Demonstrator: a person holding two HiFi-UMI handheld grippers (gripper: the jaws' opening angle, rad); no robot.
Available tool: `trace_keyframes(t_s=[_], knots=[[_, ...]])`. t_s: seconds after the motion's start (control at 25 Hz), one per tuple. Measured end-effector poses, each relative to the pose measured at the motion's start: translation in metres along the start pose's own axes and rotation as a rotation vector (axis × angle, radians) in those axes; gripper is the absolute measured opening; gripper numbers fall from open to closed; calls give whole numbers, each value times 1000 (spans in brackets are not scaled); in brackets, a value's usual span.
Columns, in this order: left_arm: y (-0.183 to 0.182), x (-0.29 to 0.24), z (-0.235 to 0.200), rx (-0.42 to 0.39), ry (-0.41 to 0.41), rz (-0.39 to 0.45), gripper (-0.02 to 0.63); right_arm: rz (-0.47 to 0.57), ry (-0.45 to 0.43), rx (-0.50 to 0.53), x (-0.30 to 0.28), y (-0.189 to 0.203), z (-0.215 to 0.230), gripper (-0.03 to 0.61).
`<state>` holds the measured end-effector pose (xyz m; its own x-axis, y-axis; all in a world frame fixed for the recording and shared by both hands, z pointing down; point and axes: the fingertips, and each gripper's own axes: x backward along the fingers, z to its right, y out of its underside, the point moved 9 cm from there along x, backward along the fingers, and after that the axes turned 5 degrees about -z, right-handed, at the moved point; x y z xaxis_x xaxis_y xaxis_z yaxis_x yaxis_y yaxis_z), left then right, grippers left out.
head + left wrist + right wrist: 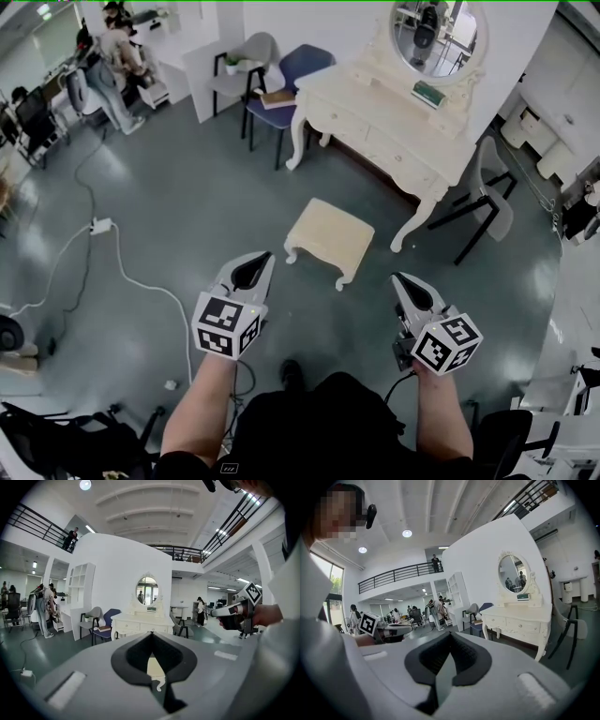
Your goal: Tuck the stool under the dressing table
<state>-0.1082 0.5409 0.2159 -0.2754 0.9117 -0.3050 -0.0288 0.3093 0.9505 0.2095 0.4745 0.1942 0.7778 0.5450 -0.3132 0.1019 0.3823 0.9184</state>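
Approach is the step in hand, and neither gripper touches anything yet. Left gripper (265,256) and right gripper (397,277) are held out in front of the person, each with its jaws closed together and nothing between them. The cream stool (330,234) stands on the grey floor (187,197) ahead of the two grippers and between their lines, out in the open and apart from the white dressing table (375,117). By my reading the task is barely begun. Next, the grippers need to meet the stool's near edge, one toward each side, and push it straight toward the gap between the table's legs — an uneven shove would likely skew it into a curved leg.
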Motion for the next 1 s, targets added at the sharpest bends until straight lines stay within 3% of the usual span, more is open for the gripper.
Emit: trace_keyframes(t_s=[0.48, 1.0], knots=[[1, -50, -41, 24, 23, -44, 18, -22, 13, -42, -58, -7, 32, -1], [-33, -176, -88, 45, 28, -127, 18, -58, -18, -116, -159, -42, 133, -2]])
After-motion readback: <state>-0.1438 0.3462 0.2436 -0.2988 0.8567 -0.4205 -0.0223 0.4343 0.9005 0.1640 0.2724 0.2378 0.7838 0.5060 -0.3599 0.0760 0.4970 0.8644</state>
